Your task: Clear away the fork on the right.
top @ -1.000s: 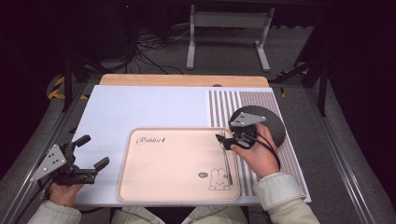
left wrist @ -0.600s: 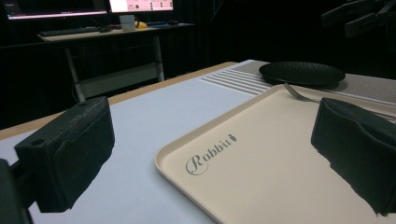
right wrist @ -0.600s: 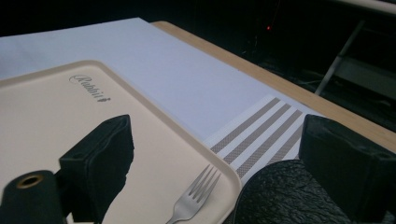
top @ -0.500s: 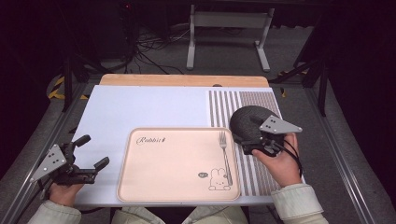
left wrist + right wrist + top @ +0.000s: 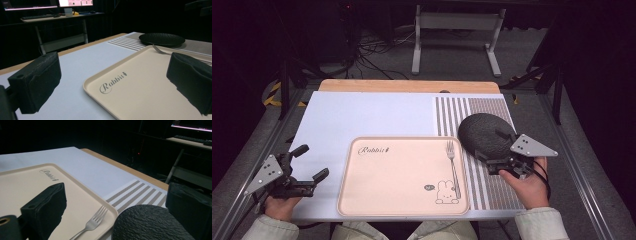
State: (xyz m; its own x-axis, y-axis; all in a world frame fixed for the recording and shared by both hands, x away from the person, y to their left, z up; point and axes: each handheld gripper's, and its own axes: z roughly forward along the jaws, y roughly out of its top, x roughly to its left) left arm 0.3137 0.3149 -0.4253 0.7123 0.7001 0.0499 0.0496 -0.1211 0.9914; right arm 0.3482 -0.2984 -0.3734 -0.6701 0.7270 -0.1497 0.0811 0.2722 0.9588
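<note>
- High view: right gripper has drawn back off the tray to the dark plate. Its jaws have just been opening and stand spread, nothing between them. The fork, left of those jaws, now lies on the tray's right edge: placing looks done.
- Left gripper view: jaws spread, empty; tray between and beyond them.
- Right gripper view: fork and plate lie between the jaws.

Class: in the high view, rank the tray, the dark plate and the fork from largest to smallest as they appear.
1. Tray, by far the largest.
2. Dark plate, roughly round, much smaller.
3. Fork, thin and smallest, lying along the tray's right edge.
</note>
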